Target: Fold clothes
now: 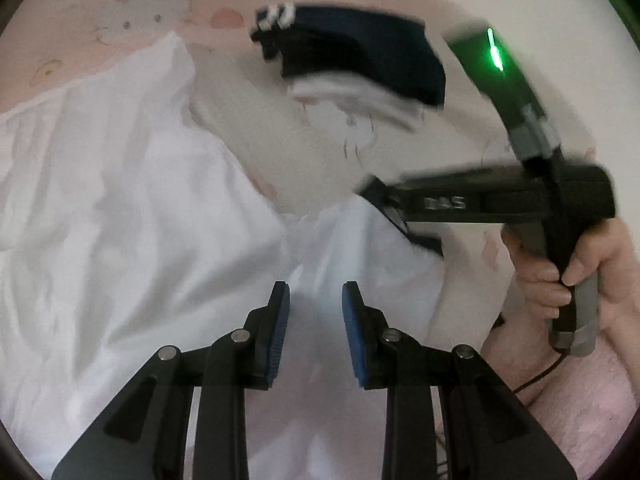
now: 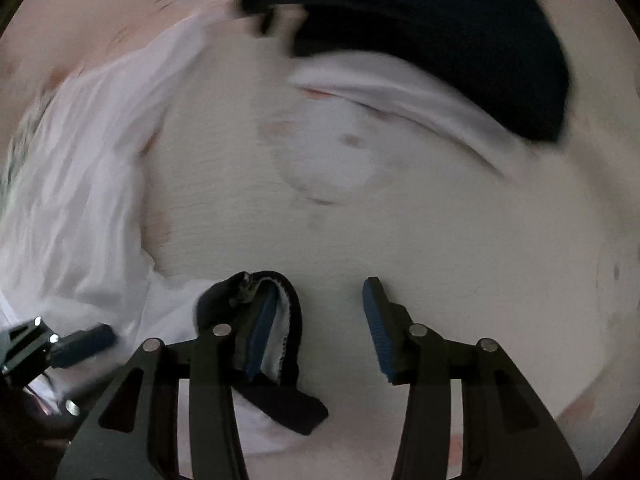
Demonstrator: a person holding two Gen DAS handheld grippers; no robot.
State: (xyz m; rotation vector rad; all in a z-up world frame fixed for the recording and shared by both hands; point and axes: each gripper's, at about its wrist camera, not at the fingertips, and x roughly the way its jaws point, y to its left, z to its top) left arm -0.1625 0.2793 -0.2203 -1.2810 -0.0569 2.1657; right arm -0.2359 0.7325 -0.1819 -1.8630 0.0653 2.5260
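The white garment [image 1: 132,200] sprawls crumpled across the patterned sheet [image 1: 320,148], its dark-trimmed edge draped over 1 finger of the spread right gripper [image 2: 320,320]. The left gripper [image 1: 316,320] hovers spread above it, pinching nothing. Beyond bare sheet sits 1 folded stack [image 1: 360,64] (navy over white).

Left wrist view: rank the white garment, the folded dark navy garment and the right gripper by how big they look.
1. white garment, largest by far.
2. and 3. folded dark navy garment and right gripper look similar; the gripper is nearer the camera, so unranked.
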